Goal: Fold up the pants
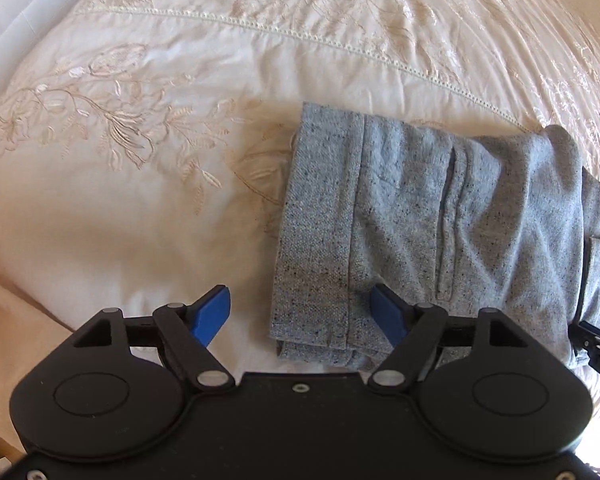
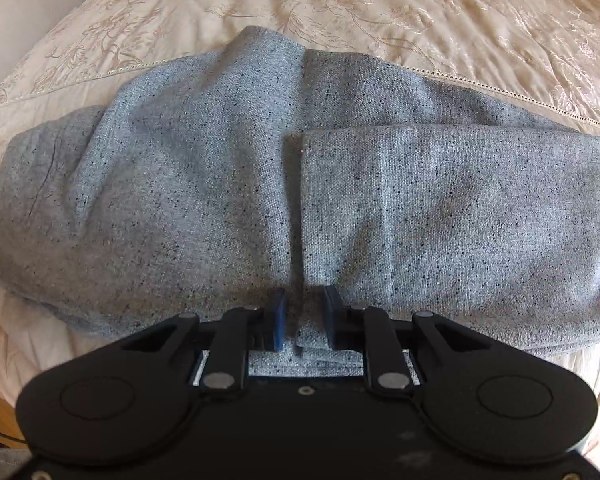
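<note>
Grey speckled pants (image 1: 439, 216) lie folded on a cream embroidered bedspread (image 1: 140, 160). In the left wrist view their waistband end (image 1: 315, 240) points left. My left gripper (image 1: 300, 312) is open, its blue fingers straddling the near corner of the waistband, just above the cloth. In the right wrist view the pants (image 2: 220, 184) fill the middle, with a folded leg layer (image 2: 459, 208) on top at right. My right gripper (image 2: 304, 312) is nearly closed, its blue pads pinching the near edge of that folded layer.
The bedspread (image 2: 419, 12) stretches far and to both sides. A white wall or headboard (image 1: 24, 12) shows at the far left. The bed's near edge and an orange-tan surface (image 1: 8, 344) lie at lower left. Part of the right gripper (image 1: 595, 348) shows at right.
</note>
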`<state>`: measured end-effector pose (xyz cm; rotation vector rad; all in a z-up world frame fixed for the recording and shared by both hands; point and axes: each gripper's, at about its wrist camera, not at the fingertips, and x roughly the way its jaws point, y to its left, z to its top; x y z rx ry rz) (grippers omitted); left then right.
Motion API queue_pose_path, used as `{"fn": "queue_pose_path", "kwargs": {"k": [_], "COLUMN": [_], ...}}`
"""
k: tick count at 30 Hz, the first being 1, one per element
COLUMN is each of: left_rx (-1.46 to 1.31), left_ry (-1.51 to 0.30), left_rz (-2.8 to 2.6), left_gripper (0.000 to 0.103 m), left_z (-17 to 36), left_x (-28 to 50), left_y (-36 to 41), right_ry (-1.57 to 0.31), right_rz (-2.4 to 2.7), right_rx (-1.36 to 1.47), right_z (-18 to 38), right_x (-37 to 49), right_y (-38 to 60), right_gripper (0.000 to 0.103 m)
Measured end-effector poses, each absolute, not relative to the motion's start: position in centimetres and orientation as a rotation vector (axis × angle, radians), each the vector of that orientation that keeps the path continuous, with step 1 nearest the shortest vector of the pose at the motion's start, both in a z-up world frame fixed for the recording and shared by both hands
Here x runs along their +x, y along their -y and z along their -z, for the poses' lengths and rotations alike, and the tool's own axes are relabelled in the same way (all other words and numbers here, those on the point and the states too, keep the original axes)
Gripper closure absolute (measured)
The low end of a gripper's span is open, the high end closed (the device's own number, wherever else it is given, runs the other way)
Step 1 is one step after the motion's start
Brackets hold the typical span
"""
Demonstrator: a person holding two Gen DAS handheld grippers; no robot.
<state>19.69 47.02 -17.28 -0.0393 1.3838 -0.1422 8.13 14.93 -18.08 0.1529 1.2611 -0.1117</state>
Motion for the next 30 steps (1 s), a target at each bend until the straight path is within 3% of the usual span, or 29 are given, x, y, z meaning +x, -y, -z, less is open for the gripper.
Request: {"fn": "queue_pose_path", "kwargs": {"k": [4, 11, 12, 14, 16, 18, 22, 24, 26, 30], "left_rx": [-0.072, -0.129, -0.137, -0.140, -0.073, -0.060, -0.098, -0.117, -0.109, -0.058], "left_ry": [-1.430, -1.455, -1.446, -1.413, -1.369, -1.341, -1.299, -1.288, -1.277, -1.266], "left_rz": [0.171, 0.191, 0.189, 0.229, 0.236, 0.255, 0.248, 0.245, 0.254, 0.254], "left_gripper": [0.003, 0.002, 0.005, 0.036, 0.049, 0.071, 0.074, 0.075, 0.075, 0.075], "left_z": [19.6, 21.6, 21.5, 20.6, 18.7, 17.2, 14.8, 14.2, 13.8, 13.8], "left_x": [19.5, 19.6, 19.5, 19.1, 18.6, 18.1, 17.7, 17.8, 17.8, 17.5], "left_y": [-47.3, -46.7, -46.7, -46.4, -45.8, -45.7, -46.1, -46.1, -46.0, -45.4], "right_ry": [-1.264, -1.268, -1.267, -1.258, -1.245, -1.221, -1.183, -1.239, -1.313, -1.239], "right_rz": [0.122, 0.144, 0.145, 0.148, 0.155, 0.166, 0.165, 0.130, 0.105, 0.111], "right_rx": [0.143, 0.156, 0.154, 0.156, 0.171, 0.192, 0.242, 0.241, 0.242, 0.280], "right_z": [18.3, 18.6, 18.6, 18.3, 17.8, 17.1, 16.1, 17.2, 18.7, 16.9], "right_x": [8.5, 8.7, 8.7, 8.5, 8.1, 7.7, 6.4, 5.9, 5.4, 4.7], "right_y": [-15.2, -15.3, -15.3, -15.3, -15.3, -15.2, -15.5, -16.0, -16.8, -16.8], "right_gripper": [0.083, 0.083, 0.083, 0.083, 0.083, 0.083, 0.084, 0.101, 0.102, 0.101]}}
